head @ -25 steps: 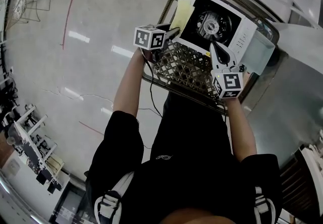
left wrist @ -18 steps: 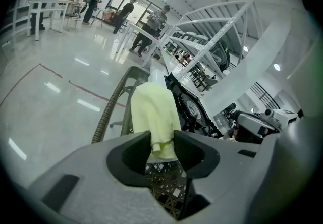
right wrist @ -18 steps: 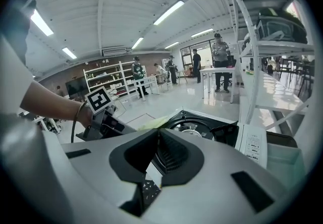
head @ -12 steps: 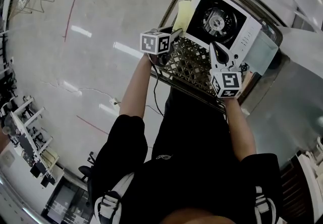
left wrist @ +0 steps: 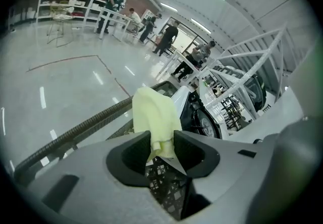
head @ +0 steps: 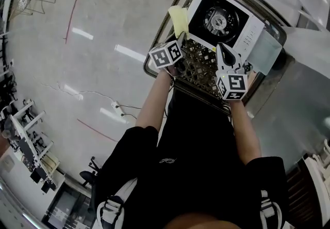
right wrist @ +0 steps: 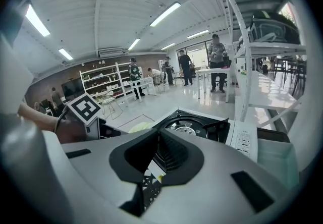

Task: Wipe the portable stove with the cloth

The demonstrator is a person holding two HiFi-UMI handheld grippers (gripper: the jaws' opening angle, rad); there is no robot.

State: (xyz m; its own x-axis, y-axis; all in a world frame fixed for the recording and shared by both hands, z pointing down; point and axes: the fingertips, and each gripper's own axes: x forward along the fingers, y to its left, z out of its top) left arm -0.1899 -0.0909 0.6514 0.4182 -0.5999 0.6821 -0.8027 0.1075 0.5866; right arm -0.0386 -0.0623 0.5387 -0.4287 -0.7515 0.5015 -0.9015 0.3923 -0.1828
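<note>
Upper right of the head view: portable stove (head: 221, 19), white-cased with a black burner well, seated in a wire basket (head: 198, 70); its long axis runs from upper left to lower right of the frame. The left gripper (left wrist: 162, 150) pinches a pale yellow cloth (left wrist: 154, 117) by one bunched end, jaws part-way closed on the fabric, the free end standing up beyond the fingertips. The cloth hangs just beside the stove's left edge (contact cannot be confirmed), so the stove lies immediately right of the cloth in the left gripper view. The right gripper (right wrist: 157, 152) is closed and empty, poised near the stove's lower edge. Judged from this layout, the left hand is the nearer to begin wiping: a short rightward carry across the casing should bring cloth onto stove top.
</note>
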